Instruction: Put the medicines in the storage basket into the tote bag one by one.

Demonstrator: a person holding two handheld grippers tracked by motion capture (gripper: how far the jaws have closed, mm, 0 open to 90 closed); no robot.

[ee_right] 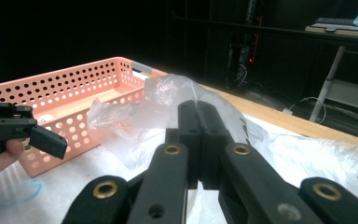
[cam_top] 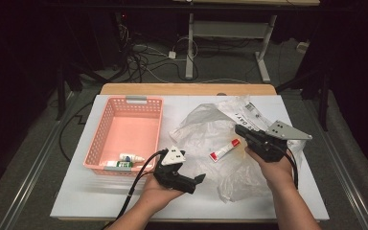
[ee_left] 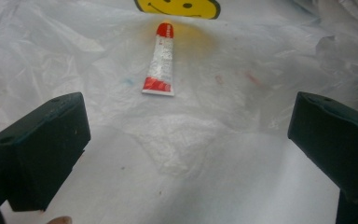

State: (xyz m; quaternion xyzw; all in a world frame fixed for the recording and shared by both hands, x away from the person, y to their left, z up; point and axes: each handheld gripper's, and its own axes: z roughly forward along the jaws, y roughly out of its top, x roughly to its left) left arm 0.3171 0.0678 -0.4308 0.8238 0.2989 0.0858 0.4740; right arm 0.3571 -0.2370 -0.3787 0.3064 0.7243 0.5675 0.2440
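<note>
A red and white tube (cam_top: 224,149) (ee_left: 160,59) lies on a crumpled clear plastic bag (cam_top: 206,129) (ee_left: 242,60) in the middle of the white table. My left gripper (cam_top: 196,183) (ee_left: 186,135) hovers near the table's front edge, open, its jaws pointing toward the tube and holding nothing. My right gripper (cam_top: 240,129) (ee_right: 198,109) is on the right, shut on a fold of the plastic bag (ee_right: 168,91), which stands lifted at its tips. The left gripper (ee_right: 28,130) also appears at the left of the right gripper view.
A pink perforated basket (cam_top: 103,129) (ee_right: 74,84) stands at the left with two small bottles (cam_top: 127,159) in its near end. A yellow smiley sticker (ee_left: 177,5) lies just beyond the tube. A printed label (cam_top: 249,112) sits on the bag's far side.
</note>
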